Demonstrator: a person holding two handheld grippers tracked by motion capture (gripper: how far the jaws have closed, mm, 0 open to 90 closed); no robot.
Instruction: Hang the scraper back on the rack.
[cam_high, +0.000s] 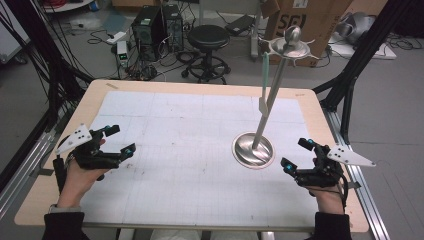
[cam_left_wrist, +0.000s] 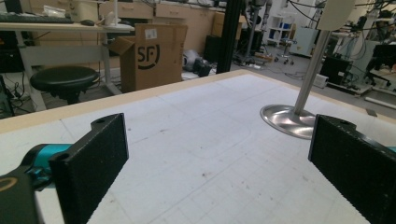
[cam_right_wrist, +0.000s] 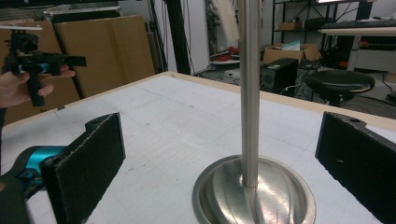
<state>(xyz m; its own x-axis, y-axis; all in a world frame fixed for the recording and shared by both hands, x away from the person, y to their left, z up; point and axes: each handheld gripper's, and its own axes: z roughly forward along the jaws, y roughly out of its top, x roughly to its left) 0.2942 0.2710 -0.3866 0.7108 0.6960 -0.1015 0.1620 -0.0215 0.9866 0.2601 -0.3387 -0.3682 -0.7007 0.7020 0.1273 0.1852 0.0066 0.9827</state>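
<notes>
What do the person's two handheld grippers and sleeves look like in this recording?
Both the left gripper and the right gripper have black frames with teal accents near the jaws. Each carries a pale grey three-cornered plate dotted with small dark marks. The jaws are flat black rectangular pads with a rough, grainy face. A black cable trails from the right gripper. The person wears dark sleeves, with a light band at the left wrist.

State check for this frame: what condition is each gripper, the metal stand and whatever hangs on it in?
Left hand-held gripper: open, holding nothing, above the table's left side.
Right hand-held gripper: open, holding nothing, beside the stand's base.
Metal stand: upright on its round base on the white mat, untouched.
Pale green strip: hanging from the stand's top disc, apart from both grippers.
</notes>
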